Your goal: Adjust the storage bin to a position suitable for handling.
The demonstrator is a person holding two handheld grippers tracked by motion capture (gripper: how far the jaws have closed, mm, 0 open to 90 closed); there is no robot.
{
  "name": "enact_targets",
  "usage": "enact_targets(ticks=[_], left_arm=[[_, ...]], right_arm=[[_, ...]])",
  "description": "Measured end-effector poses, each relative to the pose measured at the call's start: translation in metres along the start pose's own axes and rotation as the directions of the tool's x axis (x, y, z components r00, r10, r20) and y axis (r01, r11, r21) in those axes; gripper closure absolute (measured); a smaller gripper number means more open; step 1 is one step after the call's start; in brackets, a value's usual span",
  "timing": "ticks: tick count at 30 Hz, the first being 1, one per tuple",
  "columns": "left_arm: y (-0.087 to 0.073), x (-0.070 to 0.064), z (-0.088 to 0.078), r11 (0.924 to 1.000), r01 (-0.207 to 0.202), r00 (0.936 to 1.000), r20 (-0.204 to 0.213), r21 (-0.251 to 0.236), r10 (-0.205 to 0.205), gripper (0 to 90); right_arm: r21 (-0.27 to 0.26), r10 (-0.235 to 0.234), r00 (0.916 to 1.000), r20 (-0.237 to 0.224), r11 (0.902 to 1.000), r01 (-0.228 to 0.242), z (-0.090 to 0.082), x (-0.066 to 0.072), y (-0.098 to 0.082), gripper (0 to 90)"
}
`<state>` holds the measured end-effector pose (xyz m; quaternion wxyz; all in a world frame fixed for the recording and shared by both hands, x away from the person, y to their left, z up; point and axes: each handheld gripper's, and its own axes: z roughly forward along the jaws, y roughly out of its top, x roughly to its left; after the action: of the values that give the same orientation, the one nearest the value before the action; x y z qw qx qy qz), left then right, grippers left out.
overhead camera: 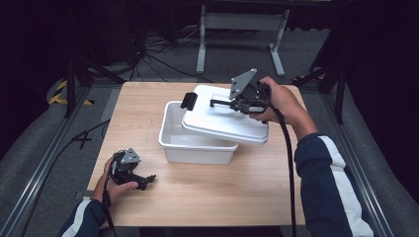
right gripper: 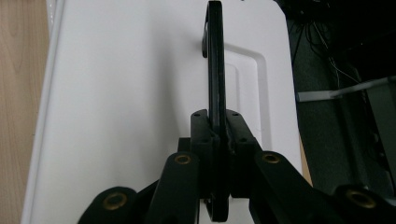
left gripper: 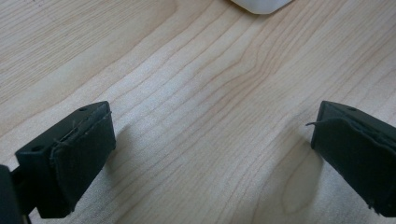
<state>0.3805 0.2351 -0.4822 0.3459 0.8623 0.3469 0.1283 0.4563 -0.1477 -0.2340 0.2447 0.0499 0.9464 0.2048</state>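
Lid (overhead camera: 222, 118) held tilted over the bin (overhead camera: 195, 140), offset toward the far right corner, so that the near-left part of the bin stands uncovered while the right part sits under the lid. Carried by its black handle (right gripper: 215, 70), since that thin bar on top gives the one narrow thing to pinch on a broad flat lid. Right tongs (overhead camera: 237, 104) clamped fully on the handle, pads pressed flat against both faces of the bar, seen along the bar in the right gripper view with the white lid top spread beneath. Gripped near one end of the handle, which probably explains the slant: weight hanging away from the grip. Black latch (overhead camera: 188, 100) at the lid's far left edge, free of the bin rim, so nothing locks the two together. Whether the lid's low edge touches the bin rim at the near right: cannot tell. Bin standing square near the middle of the desk (overhead camera: 197, 197), looking empty as far as seen. Left tongs (overhead camera: 143, 180) resting low near the desk's near left corner, well apart from the bin, jaws spread wide with only bare wood between them, likely parked out of the way until a second grip is called for.
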Motion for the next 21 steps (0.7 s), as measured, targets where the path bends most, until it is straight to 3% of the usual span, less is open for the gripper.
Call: enact_targets(ticks=[21], left_arm=[[0.0, 0.0, 0.0, 1.0, -0.003, 1.0, -0.001, 0.0, 0.003, 0.2]], right_arm=[[-0.025, 0.106, 0.9927, 0.058, 0.9942, -0.105, -0.04, -0.005, -0.071, 84.6]])
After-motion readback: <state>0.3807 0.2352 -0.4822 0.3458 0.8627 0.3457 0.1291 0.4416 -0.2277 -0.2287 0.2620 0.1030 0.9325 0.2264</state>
